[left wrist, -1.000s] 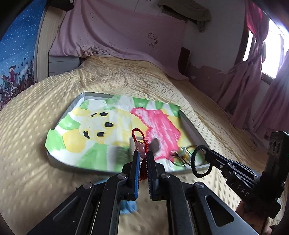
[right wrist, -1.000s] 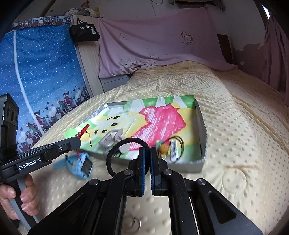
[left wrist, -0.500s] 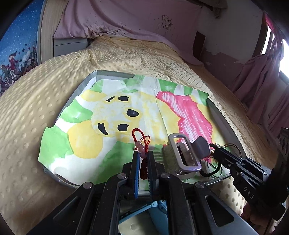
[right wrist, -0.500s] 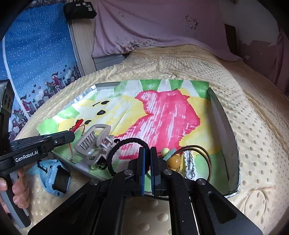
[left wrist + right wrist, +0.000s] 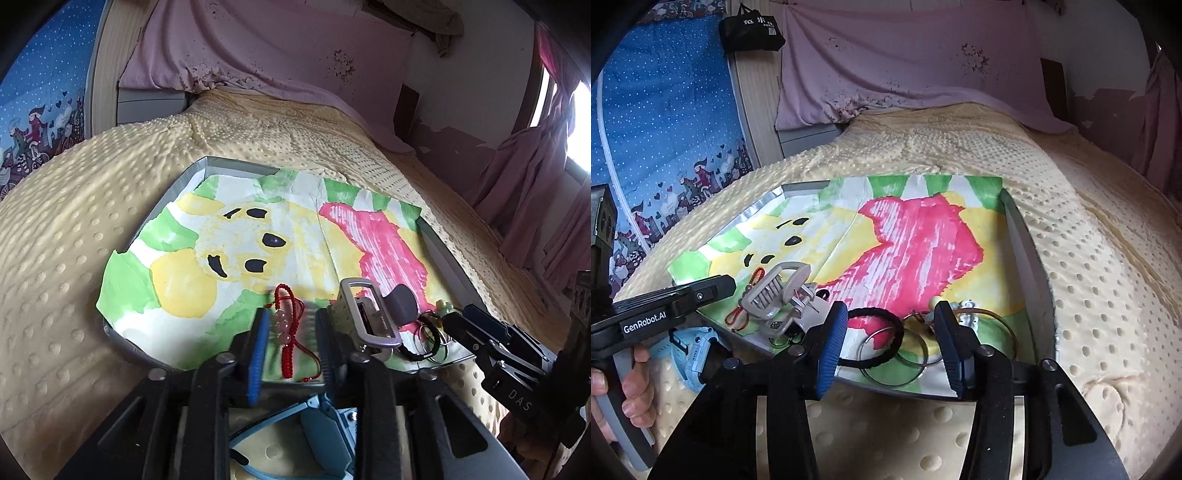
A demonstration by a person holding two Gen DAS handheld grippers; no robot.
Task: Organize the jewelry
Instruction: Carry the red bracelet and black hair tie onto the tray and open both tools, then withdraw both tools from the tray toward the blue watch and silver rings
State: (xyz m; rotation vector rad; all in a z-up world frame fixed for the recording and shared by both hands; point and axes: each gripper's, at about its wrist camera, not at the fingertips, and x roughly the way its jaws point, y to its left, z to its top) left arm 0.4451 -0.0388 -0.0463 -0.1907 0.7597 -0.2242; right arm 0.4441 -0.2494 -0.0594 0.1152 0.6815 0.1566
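While both grippers hang over the near edge of the tray, each has its fingers spread apart and grasps nothing. In the left wrist view, the left gripper fills the lower middle of the frame, and the red bracelet lies between its fingers on the painted paper that lines the tray, touching neither finger as far as the blur allows. Just right of it sits a gray hair clip. In the right wrist view, the right gripper is at lower center, with the black hair tie lying released on the paper between its fingers, overlapping some thin metal rings. A blue watch rests on the yellow blanket at lower left, outside the tray.
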